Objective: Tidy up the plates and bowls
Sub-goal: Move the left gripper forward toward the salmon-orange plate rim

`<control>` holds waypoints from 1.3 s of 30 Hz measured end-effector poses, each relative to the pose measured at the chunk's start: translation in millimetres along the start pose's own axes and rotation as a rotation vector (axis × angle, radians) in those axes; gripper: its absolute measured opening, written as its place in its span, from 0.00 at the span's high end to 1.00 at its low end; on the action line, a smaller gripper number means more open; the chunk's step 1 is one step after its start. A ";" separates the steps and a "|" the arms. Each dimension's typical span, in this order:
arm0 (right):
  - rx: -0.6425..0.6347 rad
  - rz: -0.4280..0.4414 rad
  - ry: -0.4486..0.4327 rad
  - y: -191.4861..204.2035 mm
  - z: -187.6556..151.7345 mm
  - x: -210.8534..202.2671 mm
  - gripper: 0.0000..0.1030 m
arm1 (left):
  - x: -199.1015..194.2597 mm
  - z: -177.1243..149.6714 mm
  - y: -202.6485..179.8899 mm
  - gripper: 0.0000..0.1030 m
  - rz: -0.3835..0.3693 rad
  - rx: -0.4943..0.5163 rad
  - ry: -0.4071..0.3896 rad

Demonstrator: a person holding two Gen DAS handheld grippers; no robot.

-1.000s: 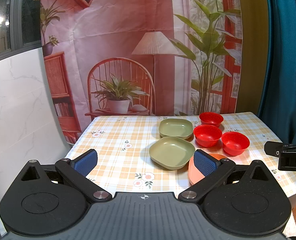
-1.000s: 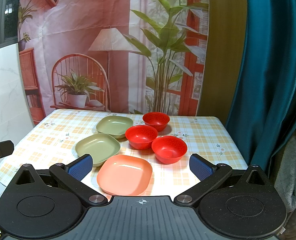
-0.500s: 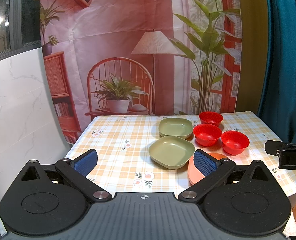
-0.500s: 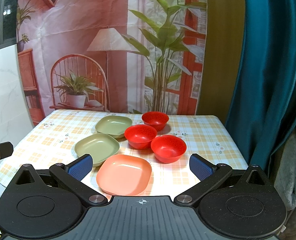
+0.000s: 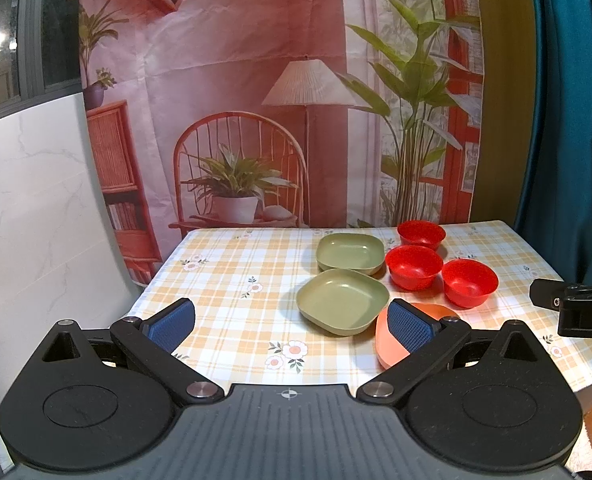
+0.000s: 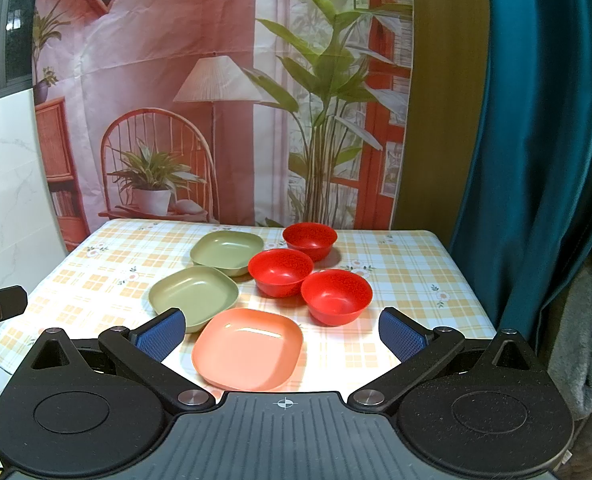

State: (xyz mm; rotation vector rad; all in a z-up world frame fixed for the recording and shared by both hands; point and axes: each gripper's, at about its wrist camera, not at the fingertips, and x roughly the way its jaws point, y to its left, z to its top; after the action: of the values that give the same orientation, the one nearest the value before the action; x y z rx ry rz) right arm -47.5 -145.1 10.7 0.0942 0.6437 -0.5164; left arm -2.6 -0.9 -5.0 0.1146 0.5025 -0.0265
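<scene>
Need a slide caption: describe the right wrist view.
Open right gripper above pink plate, two green plates and three red bowls beyond.

Printed backdrop, teal curtain, marble wall

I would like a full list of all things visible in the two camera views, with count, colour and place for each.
Square plates: 2, olive green, left of the bowls, far one, near one.
Square plate: 1, salmon pink, nearest the cameras.
Bowls: 3, red, far, middle, near right.
Tablecloth: 1, yellow-and-white check with flowers, covering the table.
Backdrop: 1, printed room scene, behind the table.
Curtain: 1, teal, at right.
Left gripper: 1, black with blue pads, open, empty.
Right gripper: 1, same, open, empty.
</scene>
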 end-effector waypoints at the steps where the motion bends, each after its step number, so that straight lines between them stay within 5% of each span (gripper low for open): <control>1: 0.000 0.000 0.000 -0.2 0.0 0.0 0.00 | 0.6 0.1 0.3 0.00 -0.001 -0.001 0.003; 17: 0.053 0.058 -0.073 -23.5 14.0 18.9 0.00 | 28.9 16.0 6.4 0.00 -0.039 0.025 0.022; 31: 0.094 0.125 -0.055 -36.5 49.5 122.2 0.00 | 119.0 53.0 -2.1 0.01 -0.015 0.041 0.009; 39: 0.030 0.060 -0.036 -18.3 66.5 159.3 0.00 | 156.4 66.6 0.3 0.01 -0.062 0.016 0.032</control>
State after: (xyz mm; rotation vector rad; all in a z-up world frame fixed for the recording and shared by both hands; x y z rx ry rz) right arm 88.2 -245.5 -29.5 0.1316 0.5961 -0.4684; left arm 166.3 -7.9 -22.4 0.1156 0.5374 -0.0898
